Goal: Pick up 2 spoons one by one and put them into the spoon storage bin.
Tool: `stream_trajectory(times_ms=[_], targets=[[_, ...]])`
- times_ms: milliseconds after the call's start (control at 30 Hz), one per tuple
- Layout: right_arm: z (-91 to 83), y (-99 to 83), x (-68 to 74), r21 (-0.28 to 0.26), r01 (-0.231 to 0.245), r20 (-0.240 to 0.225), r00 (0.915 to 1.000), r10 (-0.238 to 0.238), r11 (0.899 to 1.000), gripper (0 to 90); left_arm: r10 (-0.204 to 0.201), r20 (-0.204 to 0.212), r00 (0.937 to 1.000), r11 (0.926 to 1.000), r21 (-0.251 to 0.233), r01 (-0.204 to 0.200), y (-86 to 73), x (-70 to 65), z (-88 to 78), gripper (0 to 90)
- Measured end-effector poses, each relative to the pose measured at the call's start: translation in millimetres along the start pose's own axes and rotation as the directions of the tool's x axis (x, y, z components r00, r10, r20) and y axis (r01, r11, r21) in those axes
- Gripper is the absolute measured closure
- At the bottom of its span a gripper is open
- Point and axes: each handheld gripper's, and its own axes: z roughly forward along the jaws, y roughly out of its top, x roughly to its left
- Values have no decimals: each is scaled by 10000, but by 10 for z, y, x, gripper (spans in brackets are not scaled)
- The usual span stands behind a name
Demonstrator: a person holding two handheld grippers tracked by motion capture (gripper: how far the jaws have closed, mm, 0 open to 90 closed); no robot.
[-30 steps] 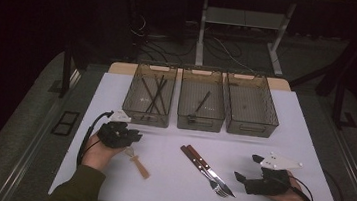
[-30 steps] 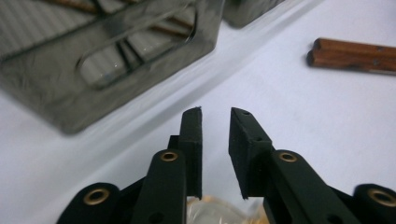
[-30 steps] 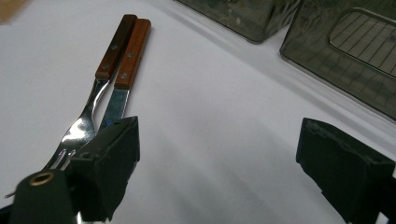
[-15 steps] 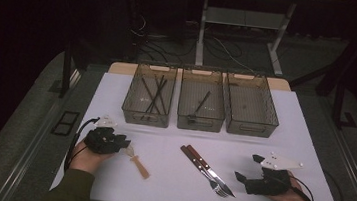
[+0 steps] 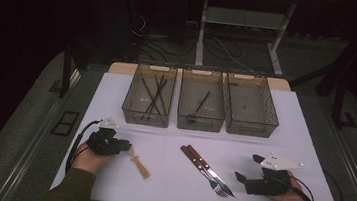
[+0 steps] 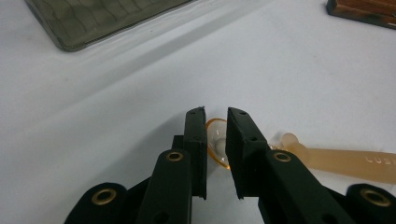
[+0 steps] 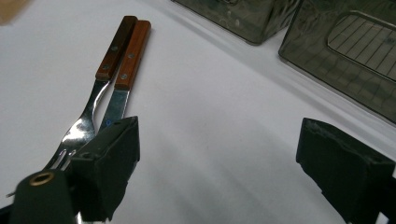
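White tabletop (image 5: pixel 284 126) in a dark room: the left gripper (image 6: pixel 215 135), jaws just closing, pinches the bowl of a light, stiff, slippery plastic spoon (image 6: pixel 327 157) lying flat; the sturdier handle offers a firmer hold.

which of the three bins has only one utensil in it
The middle bin of the three: a single dark utensil lies in it. The left bin holds several dark sticks, and the right bin looks empty.
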Motion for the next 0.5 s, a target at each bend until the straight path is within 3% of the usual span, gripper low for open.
stream_trajectory(times_ms=[300, 367, 500], targets=[[-3, 0, -1, -17, 6, 9, 10000, -6, 10000, 136, -287, 179, 9994, 9994, -187, 290, 2, 25, -20, 847], [-4, 0, -3, -21, 11, 7, 10000, -11, 10000, 136, -422, 317, 9986, 9981, -431, 436, 6, 35, -39, 854], [-3, 0, -1, -15, 5, 12, 10000, -5, 10000, 136, -309, 323, 9990, 9982, -513, 325, 18, 29, -73, 860]])
